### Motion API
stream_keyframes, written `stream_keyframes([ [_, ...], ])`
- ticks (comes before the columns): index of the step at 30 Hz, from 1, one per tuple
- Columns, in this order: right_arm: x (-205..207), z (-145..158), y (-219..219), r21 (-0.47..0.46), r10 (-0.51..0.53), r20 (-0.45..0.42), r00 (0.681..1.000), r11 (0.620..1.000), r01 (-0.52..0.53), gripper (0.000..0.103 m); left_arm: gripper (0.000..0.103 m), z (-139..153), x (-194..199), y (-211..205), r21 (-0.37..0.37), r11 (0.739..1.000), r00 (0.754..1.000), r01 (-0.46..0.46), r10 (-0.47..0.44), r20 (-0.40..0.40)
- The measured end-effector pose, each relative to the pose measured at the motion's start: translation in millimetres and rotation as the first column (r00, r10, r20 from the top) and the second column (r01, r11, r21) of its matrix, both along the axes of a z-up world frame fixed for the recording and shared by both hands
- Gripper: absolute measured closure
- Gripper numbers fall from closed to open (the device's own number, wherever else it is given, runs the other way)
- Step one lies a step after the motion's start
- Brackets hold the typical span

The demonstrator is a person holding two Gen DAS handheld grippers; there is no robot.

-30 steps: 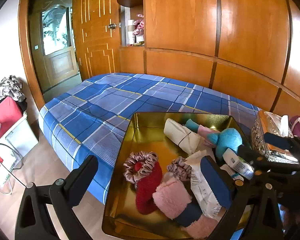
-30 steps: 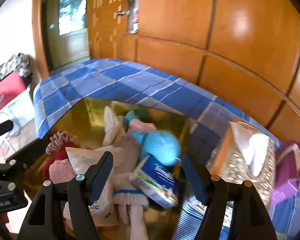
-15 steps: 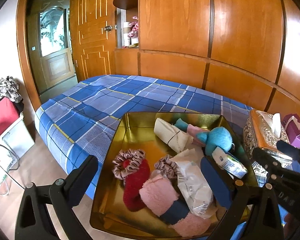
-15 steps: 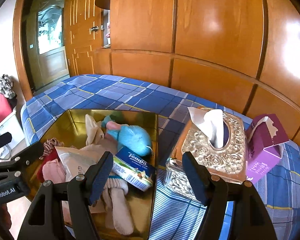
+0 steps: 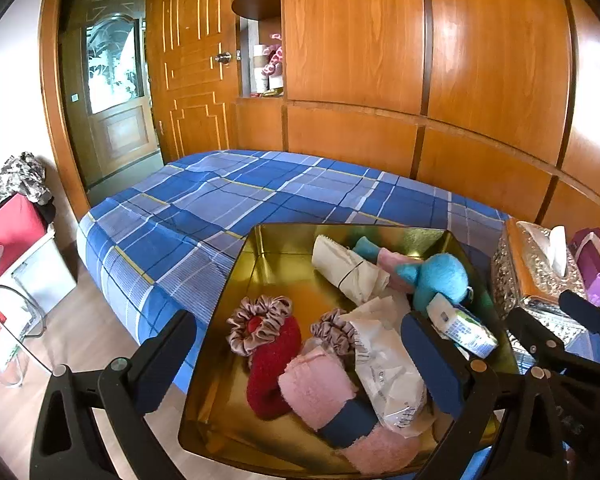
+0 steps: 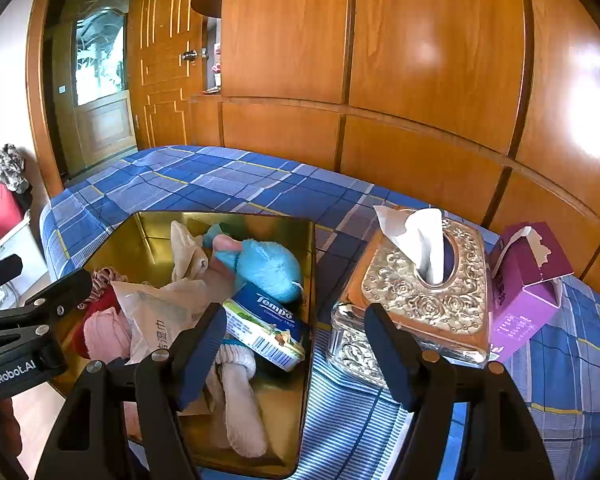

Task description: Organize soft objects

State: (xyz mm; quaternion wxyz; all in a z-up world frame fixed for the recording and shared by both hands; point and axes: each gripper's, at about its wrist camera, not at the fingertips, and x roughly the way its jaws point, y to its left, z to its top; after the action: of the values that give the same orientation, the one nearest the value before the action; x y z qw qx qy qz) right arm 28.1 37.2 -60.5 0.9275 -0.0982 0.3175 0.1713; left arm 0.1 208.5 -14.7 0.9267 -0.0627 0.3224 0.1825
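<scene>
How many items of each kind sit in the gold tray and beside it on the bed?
Scrunchies: 2
Socks and soft rolls visible in the gold tray: at least 5
Tissue packs: 2
Tissue boxes: 2
Total: at least 11

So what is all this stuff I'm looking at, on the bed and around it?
Tray: one, gold, on the bed's near edge.
Scrunchies: two, dusty pink, in the tray.
Socks: several, red, pink, white, in the tray.
Plush toy: one, light blue, at the tray's back.
Tissue pack: one, blue and white, propped on the pile.
Wipes packet: one, white, on the pile.
Tissue box: one, silver embossed, right of the tray.
Carton: one, purple, torn open, beside the tissue box.
Bedspread: one, blue plaid.
Wardrobe: wooden, behind the bed.
Left gripper: black, fingers open, empty.
Right gripper: black, fingers open, empty.
</scene>
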Motion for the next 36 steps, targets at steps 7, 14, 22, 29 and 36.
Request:
stream_keyframes([
  [7,-1.2,0.9,-2.8,0.005,-0.005,0.000,1.000,1.000,0.005,0.031,0.001,0.9,-0.8,-1.4,0.008,1.000,1.000,0.000,0.000,0.008],
  [14,-2.0,2.2,-4.1,0.007,-0.005,0.003,1.000,1.000,0.005,0.031,0.000,1.7,-2.0,-1.8,0.011,1.000,1.000,-0.003,0.003,0.009],
  [22,-2.8,2.2,-4.4,0.008,-0.006,0.001,1.000,1.000,0.006,0.031,0.001,2.8,-3.4,-2.4,0.012,1.000,1.000,-0.009,0.009,0.011],
  [29,-2.4,1.7,-5.1,0.009,-0.010,-0.002,1.000,1.000,0.010,0.031,0.001,2.5,-3.8,-2.1,0.010,1.000,1.000,-0.009,0.009,0.009],
  [36,-1.9,0.7,-5.0,0.008,-0.010,-0.004,1.000,1.000,0.010,0.031,0.001,2.0,-3.7,-2.6,0.006,1.000,1.000,-0.015,0.014,0.008],
])
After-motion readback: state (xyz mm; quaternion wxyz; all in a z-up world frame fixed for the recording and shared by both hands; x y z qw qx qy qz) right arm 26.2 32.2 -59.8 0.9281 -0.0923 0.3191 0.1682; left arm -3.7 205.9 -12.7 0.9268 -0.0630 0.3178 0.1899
